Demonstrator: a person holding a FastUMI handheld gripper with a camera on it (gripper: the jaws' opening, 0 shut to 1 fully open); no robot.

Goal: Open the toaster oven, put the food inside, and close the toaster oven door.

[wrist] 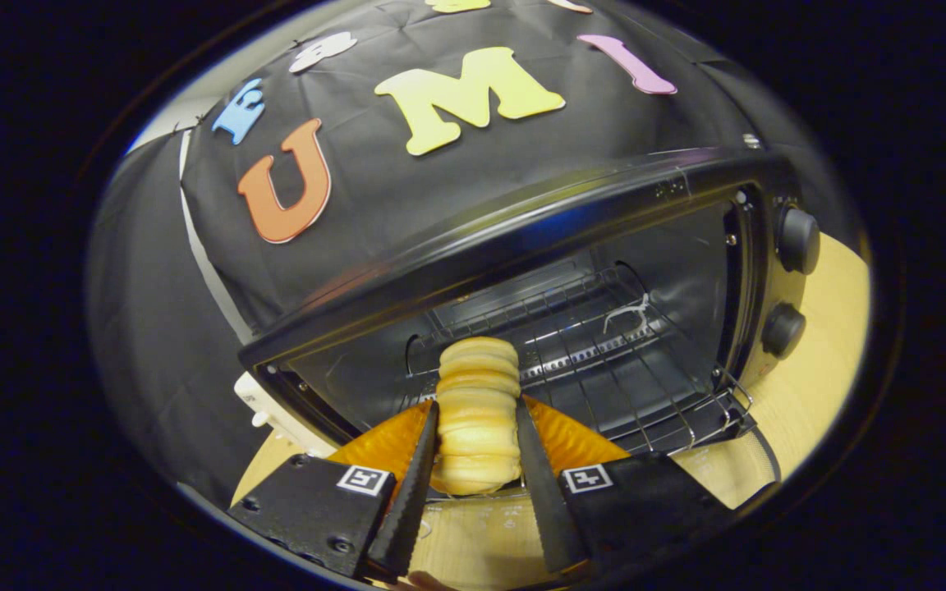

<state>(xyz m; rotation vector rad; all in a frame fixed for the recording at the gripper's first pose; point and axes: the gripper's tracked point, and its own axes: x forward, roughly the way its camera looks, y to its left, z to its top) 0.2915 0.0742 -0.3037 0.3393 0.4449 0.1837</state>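
Bread roll (478, 414), a pale ridged one that looks like a stack of rings, sits squeezed between the two fingers of the gripper (477, 443), so the tool is closed down to about the width of the roll, with both fingers pressing on its sides. The roll stands upright in the grip and pokes out past the fingertips toward the toaster oven (522, 271), which is right ahead and wide open. Its glass door (473, 525) is dropped down flat and lies under the fingers and the roll, so the food is hanging over the door, right at the mouth of the oven and not inside the cavity yet. Beyond the roll you can see the wire rack (588, 345) in the dark interior, with its front edge sticking out a bit on the right of the gripper. Two round knobs (797, 240) sit one above the other on the oven's front panel, off to the right of the fingers. Everything's on a light wooden table (818, 361), visible beside the oven on the right. A white boxy thing (264, 406) peeks out to the left of the oven; can't tell what it is.
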